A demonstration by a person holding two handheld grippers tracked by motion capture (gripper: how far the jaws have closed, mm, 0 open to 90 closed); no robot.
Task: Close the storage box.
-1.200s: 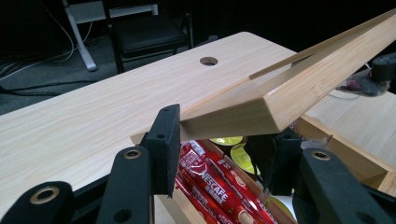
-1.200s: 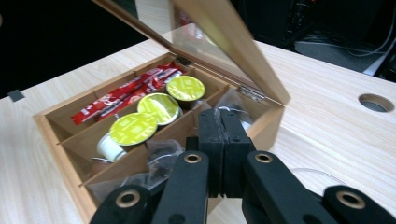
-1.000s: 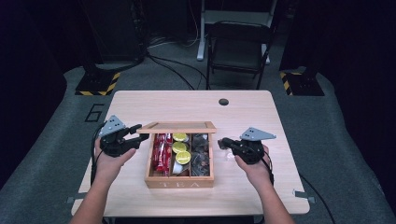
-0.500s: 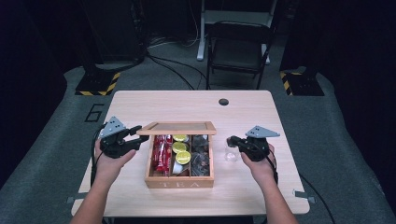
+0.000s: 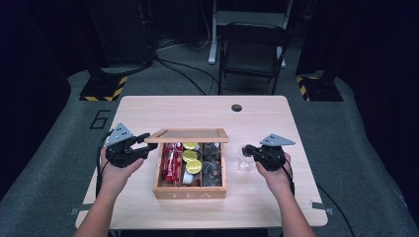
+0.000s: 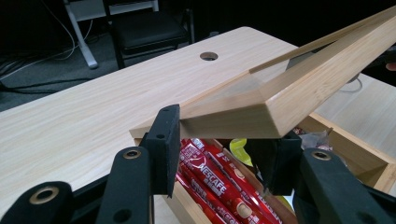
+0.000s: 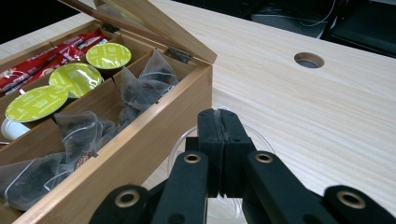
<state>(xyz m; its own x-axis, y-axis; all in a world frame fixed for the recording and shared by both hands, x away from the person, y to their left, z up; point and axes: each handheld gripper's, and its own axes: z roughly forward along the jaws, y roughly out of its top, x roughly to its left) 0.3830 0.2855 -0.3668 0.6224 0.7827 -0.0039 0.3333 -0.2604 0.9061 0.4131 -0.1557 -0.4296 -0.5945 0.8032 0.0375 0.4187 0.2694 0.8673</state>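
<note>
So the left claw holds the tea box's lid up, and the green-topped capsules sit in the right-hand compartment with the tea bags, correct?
Not quite. The left claw does hold the lid up, but the green-topped capsules sit in the middle compartment; the tea bags have the right-hand one to themselves. The high view shows it.

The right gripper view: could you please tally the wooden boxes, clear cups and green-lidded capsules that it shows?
Wooden box: 1
Clear cup: 1
Green-lidded capsules: 3
Total: 5

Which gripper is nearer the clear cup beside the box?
Right. The right gripper is at the clear cup; the left gripper grips the lid across the box.
</note>
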